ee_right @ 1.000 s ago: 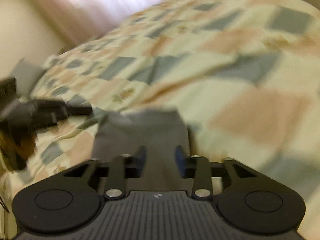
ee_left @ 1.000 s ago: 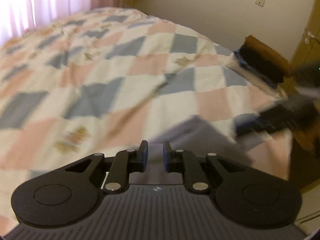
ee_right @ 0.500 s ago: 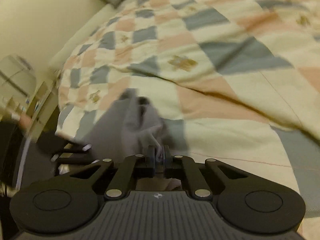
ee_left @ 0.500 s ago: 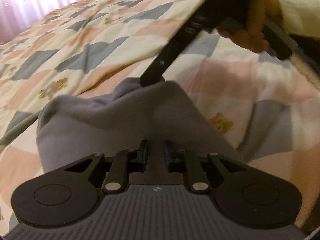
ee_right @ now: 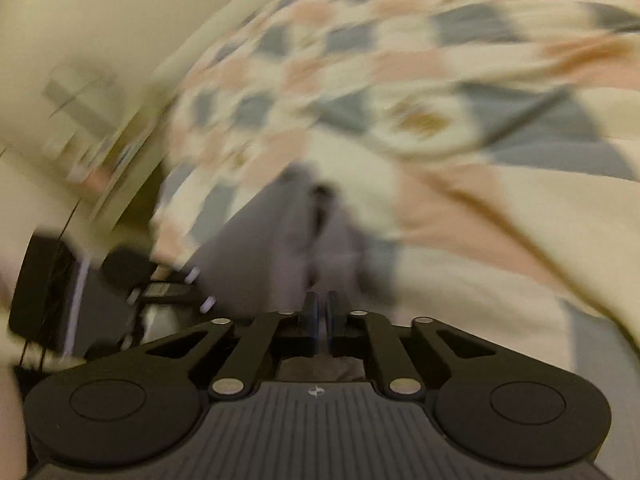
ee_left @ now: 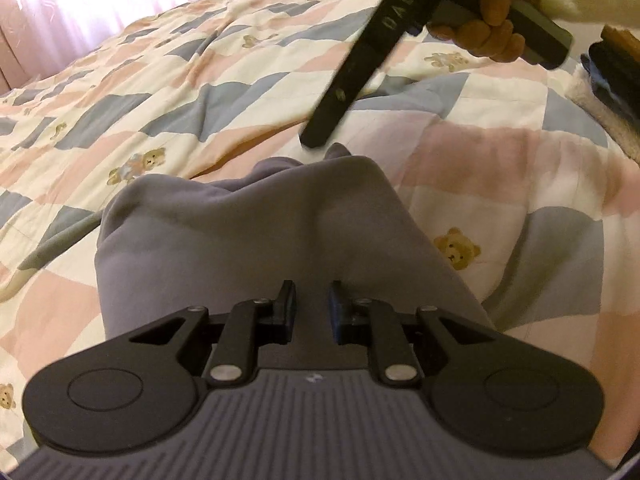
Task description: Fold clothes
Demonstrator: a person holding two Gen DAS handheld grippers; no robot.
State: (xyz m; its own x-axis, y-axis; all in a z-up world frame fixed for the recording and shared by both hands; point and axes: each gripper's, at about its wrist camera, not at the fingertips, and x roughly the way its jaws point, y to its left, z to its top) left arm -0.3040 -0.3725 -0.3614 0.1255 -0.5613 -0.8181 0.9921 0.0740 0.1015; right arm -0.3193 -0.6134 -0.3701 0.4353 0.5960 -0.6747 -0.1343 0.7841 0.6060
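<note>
Folding the grey garment: tools at opposite ends

Grey garment (ee_left: pixel 256 240) lies on the quilted bed (ee_left: pixel 500 168), bunched into a rumpled band. Long axis runs straight away from the left tool (ee_left: pixel 311 308), near end under its jaws, far end peaked just at the right tool (ee_left: pixel 316 138).

Left tool: jaws apart, fabric passing beneath and between them, not clamped. Right tool (ee_right: pixel 320 318): jaws pressed together on a pinch of the far edge, as far as the blurred right wrist view shows. A hand (ee_left: pixel 496 20) grips its handle.

Judgement: the right tool is the nearer to the free end; the fold turns on carrying that end back along the long axis toward the left tool.
</note>
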